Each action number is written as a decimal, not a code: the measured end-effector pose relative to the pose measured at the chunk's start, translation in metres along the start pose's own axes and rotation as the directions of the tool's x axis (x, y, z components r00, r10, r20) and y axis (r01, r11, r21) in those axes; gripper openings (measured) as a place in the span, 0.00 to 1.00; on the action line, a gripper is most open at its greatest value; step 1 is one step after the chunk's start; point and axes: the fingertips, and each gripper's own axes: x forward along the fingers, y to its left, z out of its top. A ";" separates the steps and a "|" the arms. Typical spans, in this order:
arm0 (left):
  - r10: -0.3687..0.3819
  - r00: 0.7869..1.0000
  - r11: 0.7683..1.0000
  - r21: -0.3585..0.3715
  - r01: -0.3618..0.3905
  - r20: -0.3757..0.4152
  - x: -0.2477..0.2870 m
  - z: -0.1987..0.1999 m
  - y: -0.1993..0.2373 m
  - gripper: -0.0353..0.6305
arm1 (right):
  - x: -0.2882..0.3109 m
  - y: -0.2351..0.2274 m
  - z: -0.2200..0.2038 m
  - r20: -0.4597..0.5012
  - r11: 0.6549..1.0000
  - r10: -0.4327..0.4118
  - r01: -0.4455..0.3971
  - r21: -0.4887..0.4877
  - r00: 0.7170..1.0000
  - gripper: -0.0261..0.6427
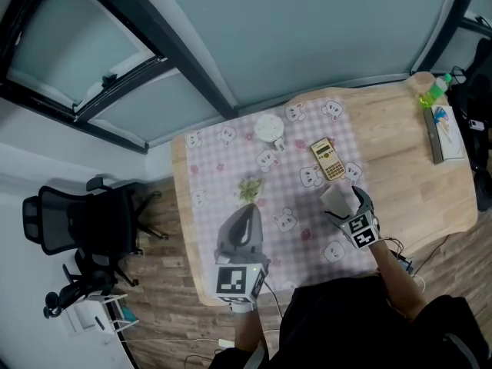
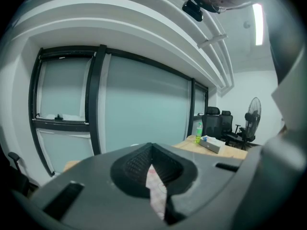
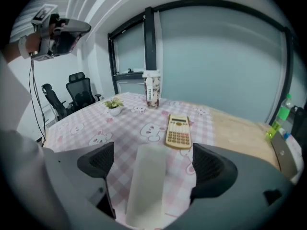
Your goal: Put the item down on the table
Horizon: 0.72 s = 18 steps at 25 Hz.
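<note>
Right gripper (image 3: 154,163), jaws spread wide, pale whitish flat rectangular block (image 3: 144,195) lying between them on pink checked cartoon-print tablecloth (image 3: 120,128), seemingly untouched, yellow calculator (image 3: 178,131) just beyond, left gripper (image 2: 152,163), jaws closed together, empty.

The head view looks steeply down from above the table (image 1: 400,160), the left gripper view faces nearly level toward the glass wall (image 2: 144,109), and the right gripper view tilts close over the calculator (image 3: 178,131), which the head view shares.

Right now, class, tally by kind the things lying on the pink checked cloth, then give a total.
Cup: 1
Potted plant: 1
Calculator: 1
White block: 1
Total: 4
</note>
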 end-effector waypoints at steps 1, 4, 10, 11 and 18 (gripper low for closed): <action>-0.001 1.000 1.000 0.001 0.001 0.002 0.000 0.001 -0.001 0.05 | -0.006 -0.002 0.013 0.032 1.000 -0.004 0.004 -0.010 0.999 0.77; -0.005 1.000 1.000 -0.001 0.005 0.006 0.001 0.003 -0.002 0.05 | -0.030 -0.004 0.046 0.105 1.000 -0.004 0.007 -0.025 0.994 0.77; -0.001 1.000 1.000 -0.010 0.001 0.001 0.000 0.003 -0.003 0.05 | -0.063 -0.005 0.078 0.158 0.999 -0.006 0.012 -0.034 0.987 0.06; 0.000 1.000 1.000 -0.010 0.000 -0.001 0.000 0.002 -0.003 0.05 | -0.066 -0.006 0.082 0.169 0.999 -0.011 0.017 -0.033 0.986 0.06; -0.008 1.000 1.000 0.002 0.008 0.007 0.002 0.008 -0.009 0.05 | -0.097 -0.025 0.120 0.283 0.998 -0.063 0.059 0.022 0.957 0.06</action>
